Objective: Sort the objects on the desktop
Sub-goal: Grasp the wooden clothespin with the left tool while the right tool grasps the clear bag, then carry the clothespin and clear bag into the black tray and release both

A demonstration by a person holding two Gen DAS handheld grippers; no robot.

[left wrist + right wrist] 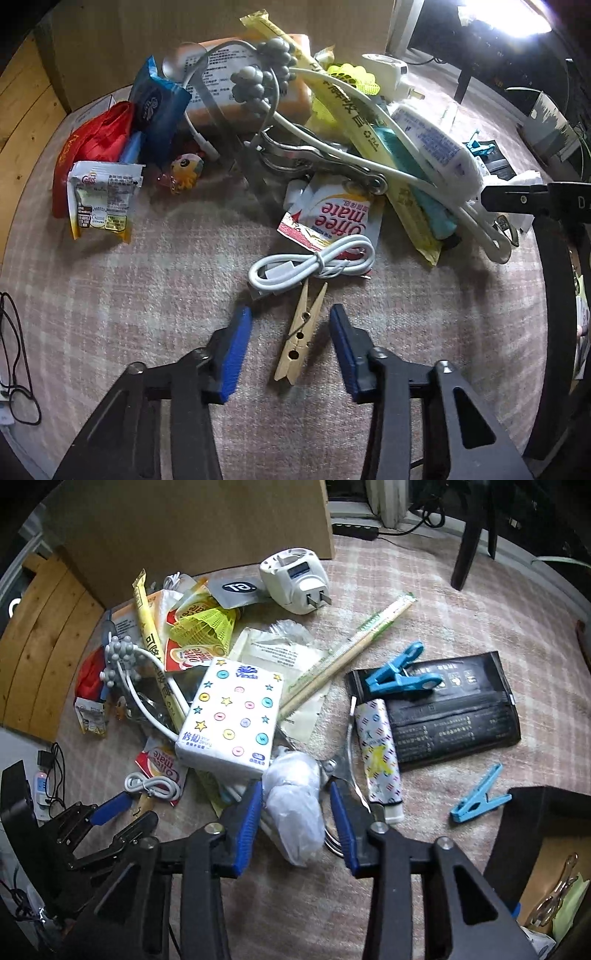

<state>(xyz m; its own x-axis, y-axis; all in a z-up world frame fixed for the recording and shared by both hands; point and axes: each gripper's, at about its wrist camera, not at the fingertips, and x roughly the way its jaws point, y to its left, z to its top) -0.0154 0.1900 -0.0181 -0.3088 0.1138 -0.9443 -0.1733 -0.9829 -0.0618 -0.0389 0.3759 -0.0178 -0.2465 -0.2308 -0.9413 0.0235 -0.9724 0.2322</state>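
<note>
Sorting is at the pick-up stage, with both tools lowered over the clutter on the checked cloth [110,295]. On the left, the left gripper [290,315] brackets a wooden clothespin [300,334] that lies flat on the cloth just below a coiled white cable [314,267]; its blue pads stand apart from the wood on both sides, roughly half open, holding nothing. The clothespin's long axis runs almost in line with the fingers, tilted a little, its split jaw end pointing up toward the cable and its tail end toward the camera. Closing should catch it across its narrow width, but the tips probably need to stay clear of the cable's loop. Further right, the right gripper [295,794] straddles a crumpled white plastic bag [295,808] at the near edge of the pile, beside a tissue pack [229,716] and a printed tube [380,753]. Its left pad seems to brush the plastic while the right pad shows a gap, so I judge it half open and not yet gripping. Metal rings [332,840] lie under the bag's right side; a clean lift calls for pinching only the soft plastic.
</note>
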